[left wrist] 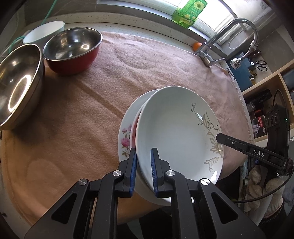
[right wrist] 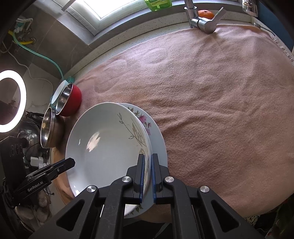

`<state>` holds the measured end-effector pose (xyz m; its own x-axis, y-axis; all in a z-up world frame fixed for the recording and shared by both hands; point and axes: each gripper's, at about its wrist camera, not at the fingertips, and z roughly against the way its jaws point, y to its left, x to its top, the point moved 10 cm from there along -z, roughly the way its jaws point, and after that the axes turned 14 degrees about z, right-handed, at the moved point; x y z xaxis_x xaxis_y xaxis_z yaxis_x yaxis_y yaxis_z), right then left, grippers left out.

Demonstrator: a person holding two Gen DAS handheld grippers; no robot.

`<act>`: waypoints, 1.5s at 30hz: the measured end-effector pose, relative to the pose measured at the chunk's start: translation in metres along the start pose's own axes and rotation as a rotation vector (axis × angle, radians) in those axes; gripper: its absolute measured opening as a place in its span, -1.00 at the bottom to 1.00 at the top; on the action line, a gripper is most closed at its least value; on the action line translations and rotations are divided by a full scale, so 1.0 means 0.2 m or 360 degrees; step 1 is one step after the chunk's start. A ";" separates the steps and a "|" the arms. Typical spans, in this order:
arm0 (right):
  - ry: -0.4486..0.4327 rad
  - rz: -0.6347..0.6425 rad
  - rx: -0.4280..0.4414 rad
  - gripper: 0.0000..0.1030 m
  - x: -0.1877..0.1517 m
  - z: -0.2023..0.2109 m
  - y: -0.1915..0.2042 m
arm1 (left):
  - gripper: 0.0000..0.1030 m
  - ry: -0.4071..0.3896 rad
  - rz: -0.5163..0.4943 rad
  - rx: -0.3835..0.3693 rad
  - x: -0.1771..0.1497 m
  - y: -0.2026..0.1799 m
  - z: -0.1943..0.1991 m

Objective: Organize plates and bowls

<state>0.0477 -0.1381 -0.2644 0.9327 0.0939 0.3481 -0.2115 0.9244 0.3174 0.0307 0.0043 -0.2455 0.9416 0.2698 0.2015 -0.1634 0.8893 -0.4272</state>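
A white deep plate with a grey leaf pattern (left wrist: 176, 128) (right wrist: 108, 145) sits tilted on top of a stack of flowered plates (left wrist: 125, 139) (right wrist: 156, 137) on the pink cloth. My left gripper (left wrist: 143, 154) is shut on the near rim of the leaf plate. My right gripper (right wrist: 147, 160) is shut on its opposite rim; its finger (left wrist: 238, 145) shows in the left wrist view. A red steel-lined bowl (left wrist: 72, 49) (right wrist: 68, 101), a plain steel bowl (left wrist: 18, 84) (right wrist: 47, 126) and a white bowl (left wrist: 44, 31) stand at the far left.
The pink cloth (right wrist: 220, 101) covers the counter. A tap (left wrist: 229, 40) (right wrist: 202, 22), an orange (right wrist: 205, 13) and a green bottle (left wrist: 189, 12) stand at the back by the window. Shelves (left wrist: 266, 103) are to the right; a ring light (right wrist: 11, 103) glows left.
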 end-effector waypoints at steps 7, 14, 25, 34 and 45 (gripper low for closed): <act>0.0011 0.0023 -0.0006 -0.87 0.00 -0.01 0.01 | -0.59 0.0009 -0.0076 0.0044 -0.01 -0.01 -0.01; 0.0010 0.0038 -0.0024 -0.87 0.00 -0.01 0.02 | -0.59 -0.0008 -0.0141 0.0092 -0.02 -0.01 -0.01; 0.0011 0.0041 -0.0041 -0.88 -0.01 -0.01 0.02 | -0.59 -0.0062 -0.0151 0.0085 0.01 -0.01 0.06; 0.0009 0.0013 -0.0036 -0.88 -0.01 0.00 0.02 | -0.59 -0.0078 -0.0099 0.0061 0.03 0.01 0.08; -0.0073 0.0019 -0.0052 -0.87 0.06 0.09 0.04 | -0.59 -0.0166 0.0055 0.0068 0.09 0.15 0.14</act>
<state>0.0509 -0.1356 -0.2417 0.9157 0.0883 0.3922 -0.2119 0.9350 0.2844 0.0345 0.0464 -0.2297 0.8998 0.3355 0.2790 -0.2096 0.8931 -0.3980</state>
